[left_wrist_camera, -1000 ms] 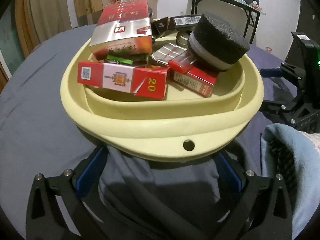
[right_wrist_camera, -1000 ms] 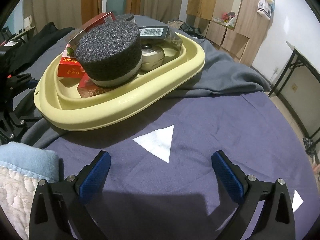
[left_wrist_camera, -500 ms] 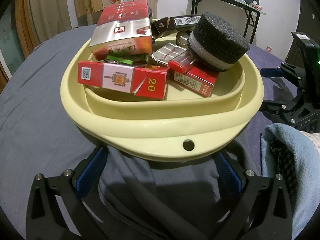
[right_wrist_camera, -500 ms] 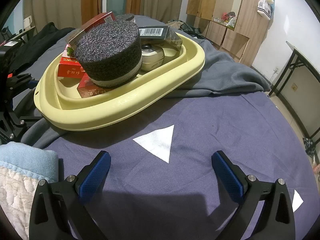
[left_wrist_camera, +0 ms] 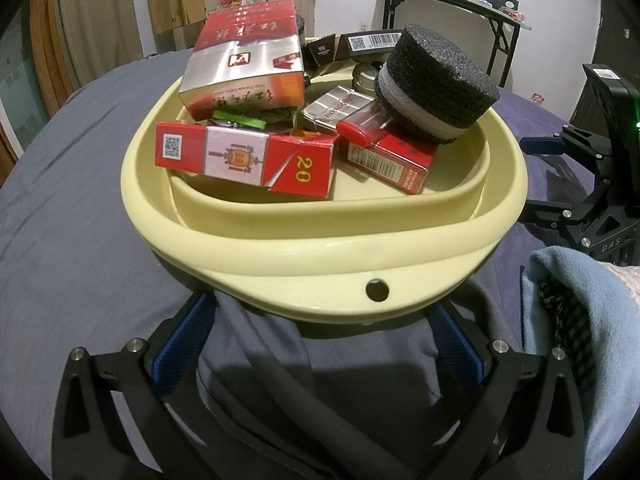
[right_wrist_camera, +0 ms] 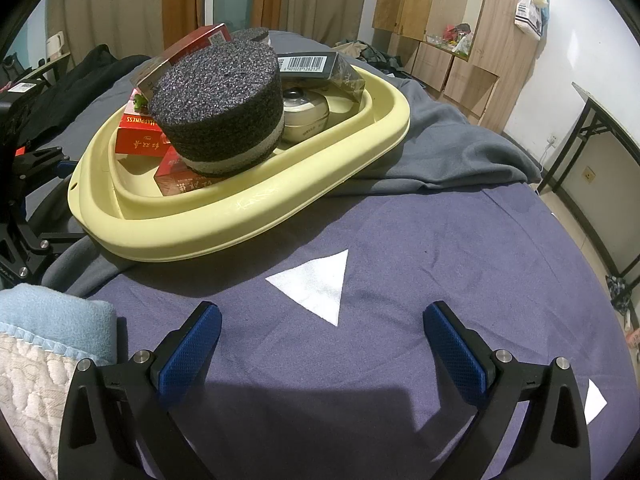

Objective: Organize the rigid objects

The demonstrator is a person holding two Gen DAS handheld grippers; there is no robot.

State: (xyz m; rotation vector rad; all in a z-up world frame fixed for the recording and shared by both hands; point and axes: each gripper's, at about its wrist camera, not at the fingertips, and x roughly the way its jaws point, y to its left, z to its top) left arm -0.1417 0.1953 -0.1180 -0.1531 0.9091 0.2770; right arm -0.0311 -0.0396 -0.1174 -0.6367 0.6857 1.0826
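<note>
A pale yellow basin (left_wrist_camera: pixel 312 280) (right_wrist_camera: pixel 248 216) rests on grey cloth and holds several rigid items: red cartons (left_wrist_camera: pixel 248 158), a large red-and-silver box (left_wrist_camera: pixel 244 68), a black foam disc (left_wrist_camera: pixel 436 92) (right_wrist_camera: pixel 220 108), a round tin (right_wrist_camera: pixel 306 114) and a dark barcoded box (right_wrist_camera: pixel 312 66). My left gripper (left_wrist_camera: pixel 320 340) is open, its blue pads low under the basin's near rim with nothing between them. My right gripper (right_wrist_camera: pixel 322 344) is open over the purple cloth, in front of the basin and apart from it.
A rolled light-blue towel (left_wrist_camera: pixel 580 320) (right_wrist_camera: pixel 56 316) lies between the two grippers. A white triangle patch (right_wrist_camera: pixel 316 280) marks the purple cloth (right_wrist_camera: pixel 440 240). A folding table (left_wrist_camera: pixel 452 8) and wooden cabinets (right_wrist_camera: pixel 460 20) stand behind.
</note>
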